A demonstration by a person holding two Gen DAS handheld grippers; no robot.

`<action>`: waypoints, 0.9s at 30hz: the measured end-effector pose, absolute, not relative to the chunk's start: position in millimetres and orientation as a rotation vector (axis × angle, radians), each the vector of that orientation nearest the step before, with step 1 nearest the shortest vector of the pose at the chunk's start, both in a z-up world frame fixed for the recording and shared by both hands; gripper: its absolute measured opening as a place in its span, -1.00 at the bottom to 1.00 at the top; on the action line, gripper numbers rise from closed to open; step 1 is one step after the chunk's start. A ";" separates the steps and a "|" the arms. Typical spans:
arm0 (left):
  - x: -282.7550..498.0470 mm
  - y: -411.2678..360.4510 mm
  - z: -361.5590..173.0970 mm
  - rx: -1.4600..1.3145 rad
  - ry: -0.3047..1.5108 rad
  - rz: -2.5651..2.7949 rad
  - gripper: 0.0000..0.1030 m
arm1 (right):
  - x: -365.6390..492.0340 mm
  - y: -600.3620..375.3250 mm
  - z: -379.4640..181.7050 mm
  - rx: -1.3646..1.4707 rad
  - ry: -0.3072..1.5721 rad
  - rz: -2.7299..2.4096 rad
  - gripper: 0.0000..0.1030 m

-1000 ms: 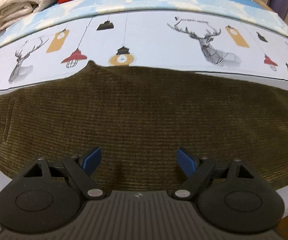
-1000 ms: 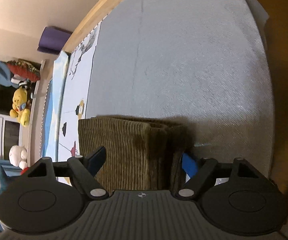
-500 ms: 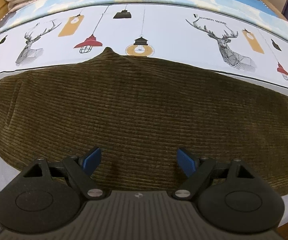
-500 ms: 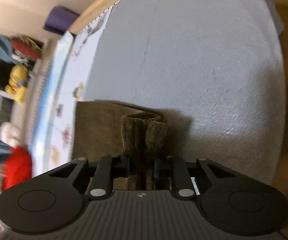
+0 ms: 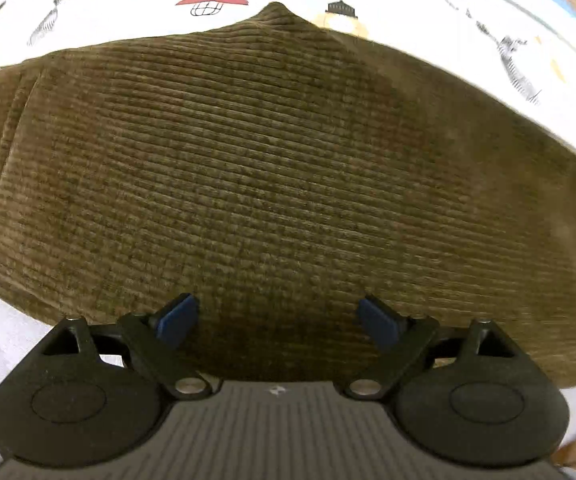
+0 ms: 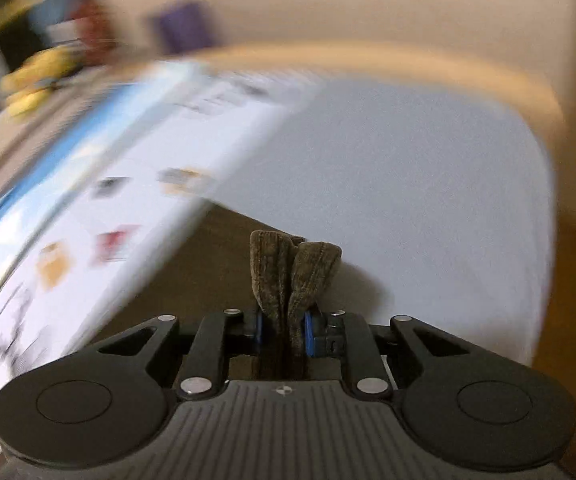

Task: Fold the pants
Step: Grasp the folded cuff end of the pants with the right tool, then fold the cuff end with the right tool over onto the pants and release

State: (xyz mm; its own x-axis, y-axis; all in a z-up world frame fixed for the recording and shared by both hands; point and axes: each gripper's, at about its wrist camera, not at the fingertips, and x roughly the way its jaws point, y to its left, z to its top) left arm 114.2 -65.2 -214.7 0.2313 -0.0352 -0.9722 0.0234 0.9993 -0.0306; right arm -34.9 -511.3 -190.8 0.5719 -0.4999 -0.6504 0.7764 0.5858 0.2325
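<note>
Pants: olive corduroy, spread flat across the printed bedsheet, filling the left wrist view from 9 to 3 o'clock; a small peak of cloth at 12 o'clock; already doubled lengthwise, by the look of the layered end.

Hem end: bunched cuffs standing upright at the centre of the right wrist view, lifted off the grey mattress cover, the rest of the leg trailing away toward 10 o'clock.

Right gripper: narrow, pads clamped on the cuff layers; wide and merely hovering at the cuffs a second ago, pinched shut half a second ago, now raised and swinging, with the background smeared by motion.

Left gripper: wide, blue fingertips poised low over the near edge of the cloth at 6 o'clock, holding nothing; closer to the fabric than a second ago.

Meaning for the task: grasp secured, hem end now airborne, so likely the start of carrying the legs over toward the waist; left tongs placed to pin or pinch the near edge.

Surroundings: yellow soft toy at 10 o'clock and a purple object at 11 o'clock in the right wrist view, both too blurred to identify firmly.
</note>
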 end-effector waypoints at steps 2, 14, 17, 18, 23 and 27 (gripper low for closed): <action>112.5 -49.2 -206.8 -0.081 1.329 -0.036 0.79 | -7.9 -467.5 -169.3 0.392 0.528 -0.636 -0.64; 108.7 22.9 -177.0 -0.223 1.287 0.042 0.79 | 39.6 -385.7 -159.3 0.243 0.580 -0.383 -0.66; 108.4 35.3 -172.2 -0.276 1.281 0.059 0.79 | 68.4 -343.3 -146.8 0.193 0.568 -0.308 -0.66; 107.9 39.3 -169.8 -0.289 1.274 0.059 0.79 | 73.2 -323.7 -140.9 0.140 0.557 -0.267 -0.66; 102.5 59.4 -164.1 -0.337 1.251 0.060 0.79 | 72.0 -198.3 -142.2 -0.242 0.526 0.070 -0.66; 95.1 69.3 -170.6 -0.338 1.263 0.069 0.79 | 36.3 -102.8 -222.0 -0.588 0.659 0.356 -0.66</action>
State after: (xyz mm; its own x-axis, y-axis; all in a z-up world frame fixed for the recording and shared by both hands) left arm 95.1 69.3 -170.6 0.3081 -0.1336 -0.9419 -0.2356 0.9485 -0.2116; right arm 36.3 -102.8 -222.0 0.7403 0.1251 -0.6606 -0.4840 0.7811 -0.3945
